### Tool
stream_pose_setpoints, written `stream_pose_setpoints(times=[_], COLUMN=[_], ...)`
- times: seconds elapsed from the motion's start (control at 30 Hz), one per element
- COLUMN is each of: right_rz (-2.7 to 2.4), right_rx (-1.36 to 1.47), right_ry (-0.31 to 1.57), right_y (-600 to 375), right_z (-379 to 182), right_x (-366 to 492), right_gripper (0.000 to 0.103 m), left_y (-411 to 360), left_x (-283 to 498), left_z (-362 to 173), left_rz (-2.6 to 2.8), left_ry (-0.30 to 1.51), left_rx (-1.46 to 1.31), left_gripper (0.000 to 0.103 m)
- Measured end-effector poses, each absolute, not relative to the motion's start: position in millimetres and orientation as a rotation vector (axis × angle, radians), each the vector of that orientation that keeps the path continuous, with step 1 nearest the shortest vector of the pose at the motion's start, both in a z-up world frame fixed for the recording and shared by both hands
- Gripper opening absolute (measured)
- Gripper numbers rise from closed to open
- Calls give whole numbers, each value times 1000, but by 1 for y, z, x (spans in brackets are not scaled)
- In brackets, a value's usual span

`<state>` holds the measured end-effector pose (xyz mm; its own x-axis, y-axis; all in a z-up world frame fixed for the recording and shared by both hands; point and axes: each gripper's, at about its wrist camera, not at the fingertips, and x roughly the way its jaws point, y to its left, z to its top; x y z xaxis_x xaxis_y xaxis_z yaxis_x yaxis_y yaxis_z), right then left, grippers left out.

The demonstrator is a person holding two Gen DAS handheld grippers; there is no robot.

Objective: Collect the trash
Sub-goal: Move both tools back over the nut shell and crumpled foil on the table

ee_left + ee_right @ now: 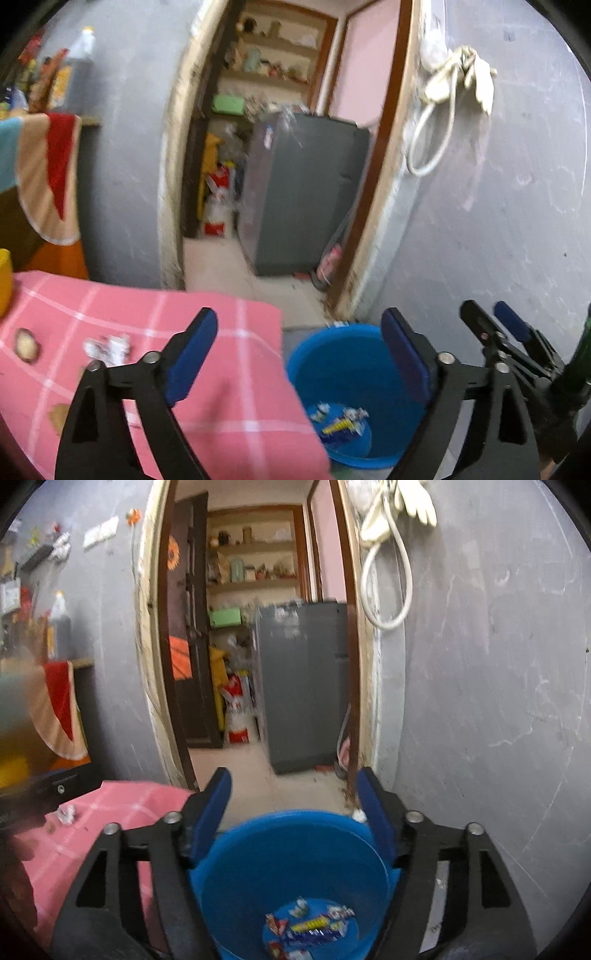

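Note:
A blue bucket (354, 376) (288, 871) stands on the floor beside the pink checked tablecloth (155, 369) (122, 805). Several wrappers (341, 421) (310, 926) lie at its bottom. My left gripper (299, 343) is open and empty, straddling the table edge and the bucket rim. My right gripper (293, 797) is open and empty above the bucket; it also shows at the right of the left wrist view (491, 317). A crumpled white wrapper (107, 349) (66, 814) and a round brownish scrap (26, 345) lie on the cloth.
A grey wall (498, 221) rises right of the bucket, with a white cord and cloth (461, 77) hung on it. A doorway behind opens onto a grey fridge (306, 192) and shelves. A yellow object (4, 280) sits at the table's left edge.

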<state>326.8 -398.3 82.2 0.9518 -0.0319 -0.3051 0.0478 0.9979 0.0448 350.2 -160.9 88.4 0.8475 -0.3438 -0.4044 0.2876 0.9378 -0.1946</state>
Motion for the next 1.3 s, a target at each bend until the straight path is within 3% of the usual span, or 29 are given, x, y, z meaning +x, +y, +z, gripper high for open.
stream_pose_setpoints(times=[0.1,0.2,0.77,1.3], right_rz=[-22,2,136,257], right_rx=[59,70,77,79], right_ry=[235,163,-94,-90], right_y=[-389,-378,-307,-254], right_z=[92,102,131,129], right_x=[318,308,264,269], right_gripper=[95,103,103,103], left_y=[-143,-128,-51,28], left_x=[341,332,284,253], left_z=[94,98,118,112], left_rz=[-287,-246,-90,66], left_ry=[396,355,158,79], left_rx=[-123,-123,-85,-67], left_gripper=[99,100,101,101])
